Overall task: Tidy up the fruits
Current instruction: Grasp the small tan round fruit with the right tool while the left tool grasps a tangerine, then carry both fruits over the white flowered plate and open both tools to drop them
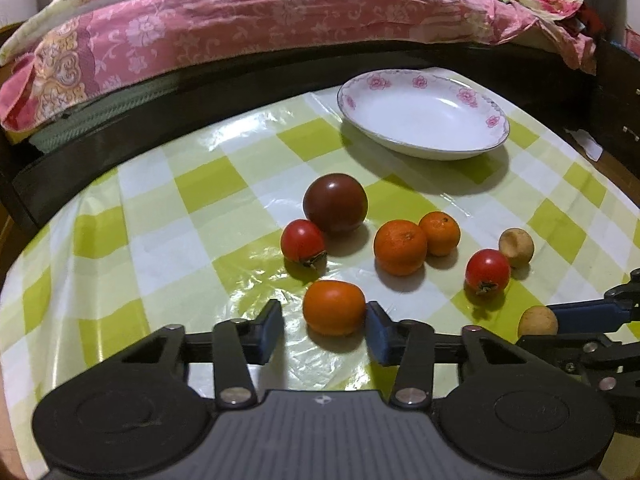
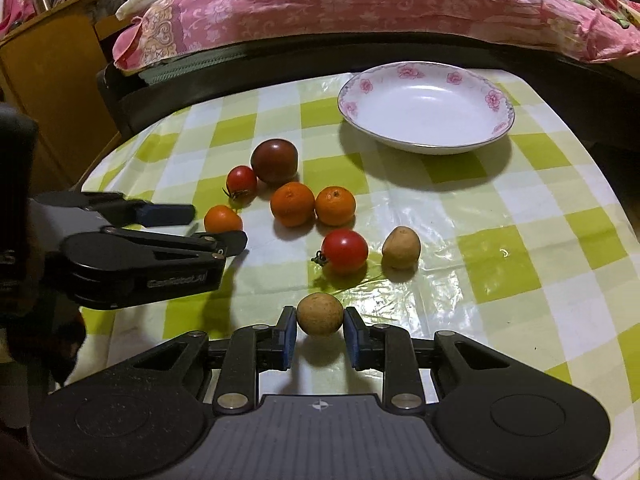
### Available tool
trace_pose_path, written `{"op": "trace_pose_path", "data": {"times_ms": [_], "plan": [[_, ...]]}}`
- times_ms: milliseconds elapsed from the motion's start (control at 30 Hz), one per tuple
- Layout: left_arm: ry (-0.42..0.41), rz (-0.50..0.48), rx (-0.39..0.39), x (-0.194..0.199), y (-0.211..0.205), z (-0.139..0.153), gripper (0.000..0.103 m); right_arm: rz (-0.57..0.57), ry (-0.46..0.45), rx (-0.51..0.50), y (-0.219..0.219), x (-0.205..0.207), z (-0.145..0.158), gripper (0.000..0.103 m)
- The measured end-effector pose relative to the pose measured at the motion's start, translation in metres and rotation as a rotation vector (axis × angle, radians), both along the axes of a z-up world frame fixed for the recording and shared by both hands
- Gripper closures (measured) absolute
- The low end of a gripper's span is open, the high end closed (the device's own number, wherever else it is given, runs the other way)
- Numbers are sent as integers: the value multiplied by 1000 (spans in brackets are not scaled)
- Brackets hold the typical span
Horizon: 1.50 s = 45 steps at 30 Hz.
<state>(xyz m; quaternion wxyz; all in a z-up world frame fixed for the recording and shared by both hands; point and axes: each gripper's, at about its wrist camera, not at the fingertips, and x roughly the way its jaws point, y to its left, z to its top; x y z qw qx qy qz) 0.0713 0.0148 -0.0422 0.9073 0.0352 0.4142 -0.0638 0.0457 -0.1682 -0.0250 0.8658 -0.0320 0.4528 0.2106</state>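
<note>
Left gripper (image 1: 324,326) spread around an orange fruit (image 1: 334,307), far pad touching; right gripper (image 2: 320,332) brackets a brown fruit (image 2: 320,314), grip uncertain; plate (image 2: 426,144) at one o'clock.

My left gripper (image 1: 324,326) and right gripper (image 2: 320,334) are matte black, with blue finger pads, silver screws and grey ribbed bases.

Both wrist views sit low, facing bedward; share plate (image 1: 424,116).
</note>
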Motion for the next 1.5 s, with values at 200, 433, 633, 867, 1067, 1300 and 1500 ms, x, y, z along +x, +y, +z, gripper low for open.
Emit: {"op": "trace_pose_path", "data": {"times_ms": [200, 433, 633, 867, 1067, 1300, 1500], "plan": [[7, -1, -9, 3, -1, 1, 61, -15, 6, -1, -4, 4, 0, 81], [16, -2, 1, -3, -5, 14, 63, -49, -9, 2, -14, 6, 7, 81], [-36, -32, -38, -4, -14, 46, 63, -54, -71, 22, -17, 10, 30, 81], [-74, -110, -75, 29, -36, 63, 63, -76, -121, 25, -19, 38, 44, 81], [-72, -116, -92, 69, -43, 56, 63, -103, -132, 9, -21, 82, 37, 81], [-72, -119, -100, 109, -52, 45, 63, -122, -141, -4, -28, 124, 27, 81], [-69, -117, -102, 123, -52, 36, 63, -121, -145, -31, -28, 145, 16, 81]]}}
